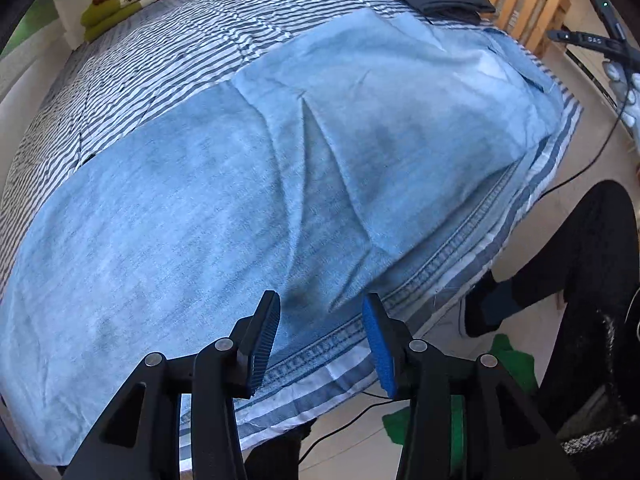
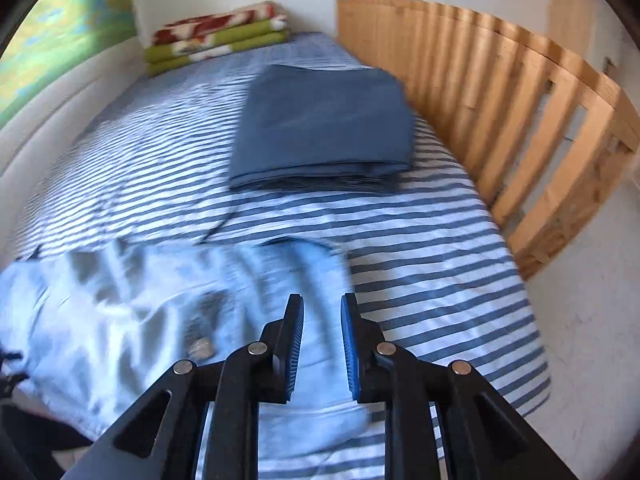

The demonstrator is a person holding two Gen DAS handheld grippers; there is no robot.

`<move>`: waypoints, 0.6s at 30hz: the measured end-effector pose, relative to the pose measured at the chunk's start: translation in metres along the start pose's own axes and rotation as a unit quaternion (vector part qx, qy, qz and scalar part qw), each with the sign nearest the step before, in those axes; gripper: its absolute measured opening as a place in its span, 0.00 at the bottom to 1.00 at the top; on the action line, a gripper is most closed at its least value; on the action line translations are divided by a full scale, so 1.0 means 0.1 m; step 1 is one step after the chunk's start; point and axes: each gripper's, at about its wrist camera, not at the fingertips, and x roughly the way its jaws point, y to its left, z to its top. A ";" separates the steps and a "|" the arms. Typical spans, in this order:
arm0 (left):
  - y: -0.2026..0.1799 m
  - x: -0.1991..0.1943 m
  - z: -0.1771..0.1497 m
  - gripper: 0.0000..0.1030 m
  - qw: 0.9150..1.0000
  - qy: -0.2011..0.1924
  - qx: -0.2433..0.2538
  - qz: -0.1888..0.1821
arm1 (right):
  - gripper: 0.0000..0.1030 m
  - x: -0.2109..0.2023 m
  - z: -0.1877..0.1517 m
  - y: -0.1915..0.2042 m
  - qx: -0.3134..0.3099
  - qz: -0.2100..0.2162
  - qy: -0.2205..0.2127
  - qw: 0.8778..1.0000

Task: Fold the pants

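Light blue jeans (image 1: 240, 184) lie spread across the striped bed, with one lighter part folded over at the upper right (image 1: 400, 92). My left gripper (image 1: 320, 300) hovers open just above the jeans, close to the stitched seam (image 1: 440, 256) along the bed's near edge; nothing sits between its fingers. In the right wrist view the jeans (image 2: 140, 308) appear blurred at the lower left. My right gripper (image 2: 322, 300) hangs over their end with a narrow gap between its pads, open and holding nothing.
A folded dark blue garment (image 2: 324, 128) rests farther up the striped sheet (image 2: 440, 240). Folded green and red blankets (image 2: 216, 36) lie at the head. A wooden slatted rail (image 2: 520, 120) borders the right side. A person's black-clad legs and shoe (image 1: 484, 312) stand beside the bed.
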 end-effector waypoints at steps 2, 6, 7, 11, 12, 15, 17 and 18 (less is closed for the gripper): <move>-0.08 0.02 -0.01 0.45 1.000 -0.004 0.017 0.006 | 0.25 -0.13 -0.19 0.52 -0.067 0.044 0.004 0.997; -0.01 0.14 -0.01 0.45 0.999 -0.005 0.024 0.027 | 0.26 -0.10 -0.55 1.49 -0.180 0.114 0.035 0.976; 0.01 0.17 -0.02 0.43 0.999 -0.006 0.027 0.028 | 0.26 -0.06 -0.63 1.71 -0.209 0.123 0.039 0.969; 0.08 0.20 -0.06 0.11 0.999 -0.008 0.018 0.035 | 0.28 0.13 -0.91 2.41 -0.310 0.129 0.053 0.940; 0.11 0.19 -0.05 0.08 0.999 -0.010 0.013 0.035 | 0.29 0.15 -0.96 2.54 -0.330 0.130 0.055 0.934; 0.14 0.10 -0.05 0.04 0.999 -0.022 0.005 0.032 | 0.33 0.29 -1.08 2.79 -0.374 0.114 0.054 0.919; 0.13 0.02 -0.05 0.03 0.999 -0.028 0.009 0.034 | 0.33 0.35 -1.09 2.89 -0.384 0.099 0.046 0.917; 0.10 -0.03 -0.06 0.03 0.999 -0.031 0.013 0.036 | 0.33 0.37 -1.11 2.93 -0.390 0.093 0.042 0.915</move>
